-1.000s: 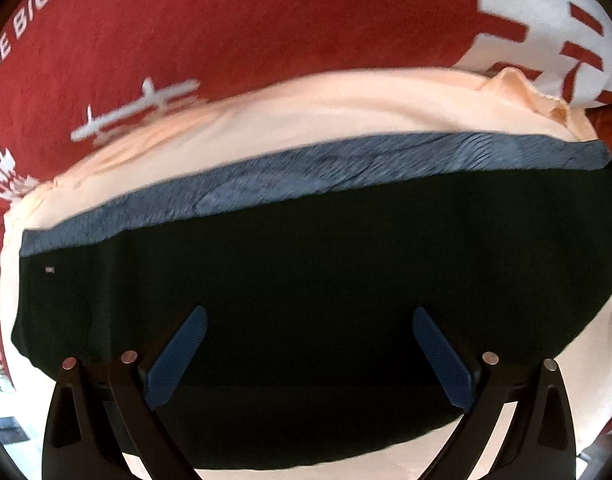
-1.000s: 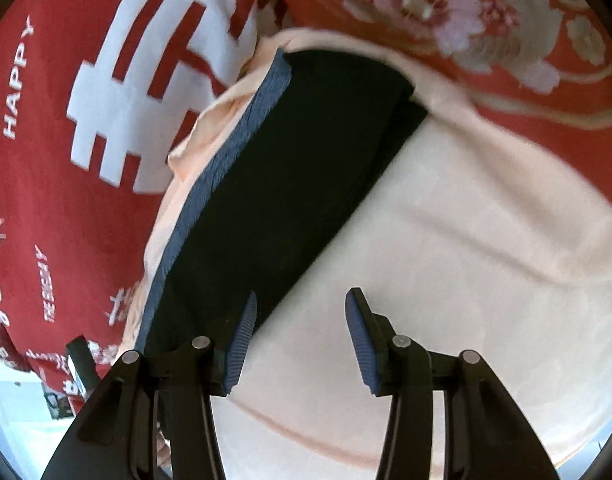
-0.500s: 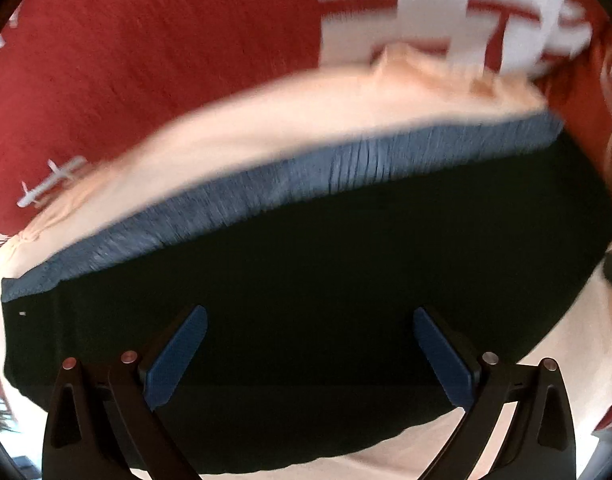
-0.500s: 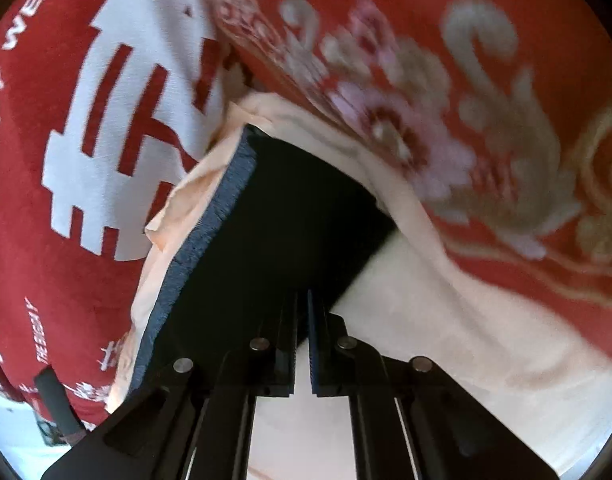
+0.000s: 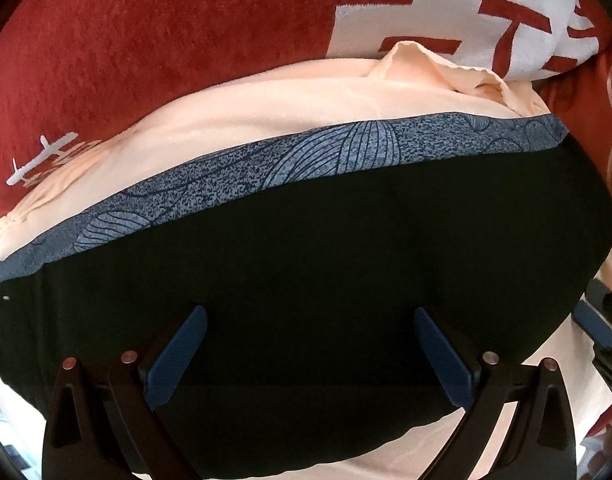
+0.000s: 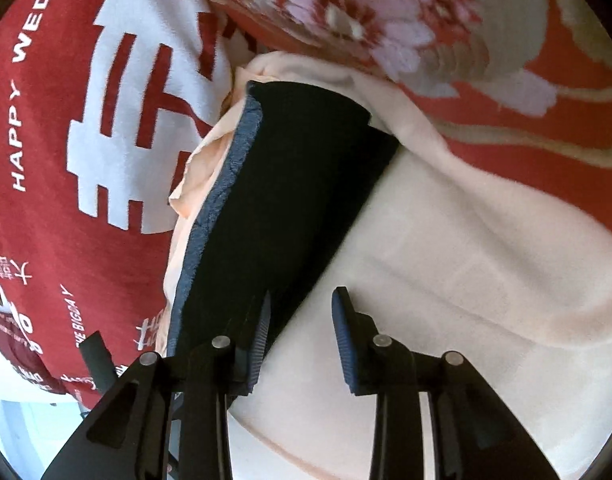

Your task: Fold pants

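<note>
Left wrist: our left gripper (image 5: pixel 309 356) hangs spread and empty over the black pants (image 5: pixel 306 264), folded on a peach cloth (image 5: pixel 266 108).

Right wrist: our right gripper (image 6: pixel 300 344), jaws opening, holds nothing beside the pants' (image 6: pixel 290 184) edge; we should pinch every layer there.
</note>
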`<state>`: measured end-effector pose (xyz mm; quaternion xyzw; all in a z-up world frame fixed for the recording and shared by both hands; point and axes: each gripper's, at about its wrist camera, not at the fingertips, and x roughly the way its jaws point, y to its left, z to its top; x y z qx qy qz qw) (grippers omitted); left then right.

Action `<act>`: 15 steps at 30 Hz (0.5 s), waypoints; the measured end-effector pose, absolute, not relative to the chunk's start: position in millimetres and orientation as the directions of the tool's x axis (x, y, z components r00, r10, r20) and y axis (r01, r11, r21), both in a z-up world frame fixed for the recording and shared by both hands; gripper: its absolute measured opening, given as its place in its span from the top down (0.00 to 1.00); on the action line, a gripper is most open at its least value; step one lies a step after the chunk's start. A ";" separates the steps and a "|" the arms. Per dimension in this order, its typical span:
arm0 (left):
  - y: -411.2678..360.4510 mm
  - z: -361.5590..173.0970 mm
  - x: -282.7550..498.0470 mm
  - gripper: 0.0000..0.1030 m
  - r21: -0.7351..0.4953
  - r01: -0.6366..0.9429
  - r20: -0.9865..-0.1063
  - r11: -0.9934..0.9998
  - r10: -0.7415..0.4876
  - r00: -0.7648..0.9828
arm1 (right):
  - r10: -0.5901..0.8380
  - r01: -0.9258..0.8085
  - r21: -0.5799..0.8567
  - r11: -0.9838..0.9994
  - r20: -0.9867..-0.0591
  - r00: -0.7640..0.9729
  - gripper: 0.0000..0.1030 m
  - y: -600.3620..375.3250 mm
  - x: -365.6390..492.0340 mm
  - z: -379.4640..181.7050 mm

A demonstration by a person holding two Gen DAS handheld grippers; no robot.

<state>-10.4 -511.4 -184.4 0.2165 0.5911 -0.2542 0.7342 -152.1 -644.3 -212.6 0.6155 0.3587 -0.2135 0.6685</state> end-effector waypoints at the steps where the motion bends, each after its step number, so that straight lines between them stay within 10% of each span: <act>1: -511.0 -185.1 -10.0 0.00 0.020 0.631 -0.978 0.776 -0.117 0.174 | 0.149 0.717 0.683 0.140 -0.731 0.666 0.66 -645.3 -152.8 -215.5; 15: -501.4 -191.6 -10.5 0.00 0.023 0.633 -0.977 0.774 -0.118 0.180 | 0.046 0.653 0.743 0.144 -0.665 0.746 0.64 -664.5 -120.6 -224.6</act>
